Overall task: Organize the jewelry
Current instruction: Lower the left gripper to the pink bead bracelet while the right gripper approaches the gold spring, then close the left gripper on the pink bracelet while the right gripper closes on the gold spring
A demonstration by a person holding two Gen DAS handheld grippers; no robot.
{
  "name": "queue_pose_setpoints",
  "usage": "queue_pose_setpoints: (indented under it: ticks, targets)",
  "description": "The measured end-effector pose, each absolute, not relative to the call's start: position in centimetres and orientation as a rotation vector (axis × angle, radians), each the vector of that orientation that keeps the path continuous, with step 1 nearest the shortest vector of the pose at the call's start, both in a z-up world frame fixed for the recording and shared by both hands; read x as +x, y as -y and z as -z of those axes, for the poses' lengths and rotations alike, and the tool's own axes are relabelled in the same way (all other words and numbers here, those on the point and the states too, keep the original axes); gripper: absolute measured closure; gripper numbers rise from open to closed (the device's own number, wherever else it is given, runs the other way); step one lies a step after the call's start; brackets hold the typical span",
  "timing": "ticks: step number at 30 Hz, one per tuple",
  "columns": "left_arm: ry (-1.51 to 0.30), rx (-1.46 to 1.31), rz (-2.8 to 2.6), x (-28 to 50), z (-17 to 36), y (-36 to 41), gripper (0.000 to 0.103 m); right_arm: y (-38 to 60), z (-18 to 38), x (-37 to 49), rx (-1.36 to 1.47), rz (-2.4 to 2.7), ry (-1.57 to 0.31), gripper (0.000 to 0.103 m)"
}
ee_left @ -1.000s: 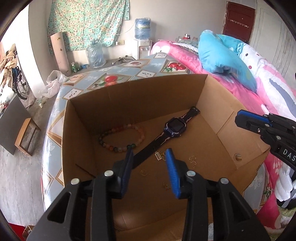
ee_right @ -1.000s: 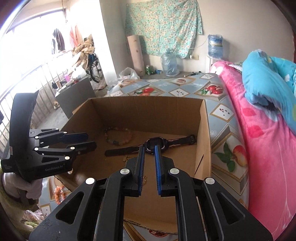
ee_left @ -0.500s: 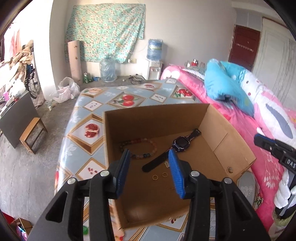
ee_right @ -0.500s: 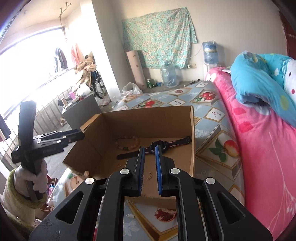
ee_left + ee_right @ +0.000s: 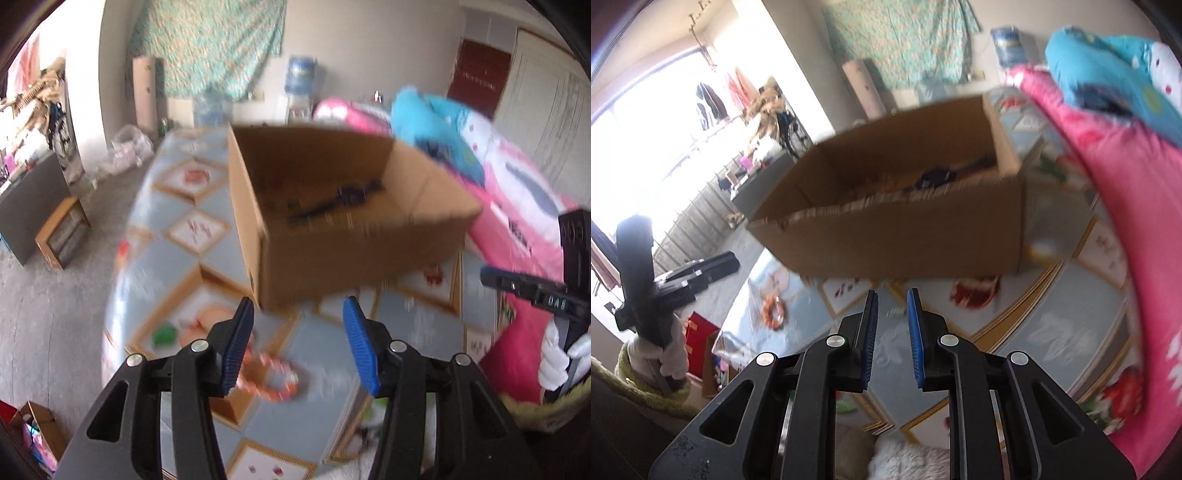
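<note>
A brown cardboard box stands on the patterned tablecloth and holds a black watch; it also shows in the right wrist view with the watch. An orange bead bracelet lies on the cloth in front of the box, just past my left gripper, which is open and empty. It also shows in the right wrist view. My right gripper is slightly open and empty, above the cloth in front of the box.
A pink bedcover and blue pillow lie to the right. The table edge drops off at left to the floor, with a wooden stool. A small comb-like item lies on the cloth.
Both grippers have pulled back out of the box and dropped low in front of it. The left jaws have opened wider and the right jaws have parted a little. The view is motion-blurred.
</note>
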State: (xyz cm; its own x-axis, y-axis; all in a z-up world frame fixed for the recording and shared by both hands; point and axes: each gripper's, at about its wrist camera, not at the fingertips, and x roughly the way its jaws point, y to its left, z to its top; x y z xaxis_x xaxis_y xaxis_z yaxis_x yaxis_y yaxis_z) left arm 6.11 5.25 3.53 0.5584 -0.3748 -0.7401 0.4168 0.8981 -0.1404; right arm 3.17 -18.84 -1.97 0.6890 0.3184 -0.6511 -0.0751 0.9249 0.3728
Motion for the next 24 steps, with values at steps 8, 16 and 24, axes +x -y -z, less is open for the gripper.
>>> queue_pose_setpoints:
  ticks: [8, 16, 24]
  targets:
    - [-0.931, 0.272, 0.388, 4.6, 2.7, -2.1, 0.056, 15.5, 3.8, 4.8, 0.333, -0.293, -0.875, 0.086]
    - [-0.955, 0.205, 0.379, 5.4, 3.2, -3.3, 0.076, 16.0, 4.5, 5.0, 0.354, -0.295, -0.893, 0.085]
    - [-0.967, 0.12, 0.421, 6.6, 3.2, -3.6, 0.094, 16.6, 4.7, 5.1, 0.351, -0.287, -0.902, 0.085]
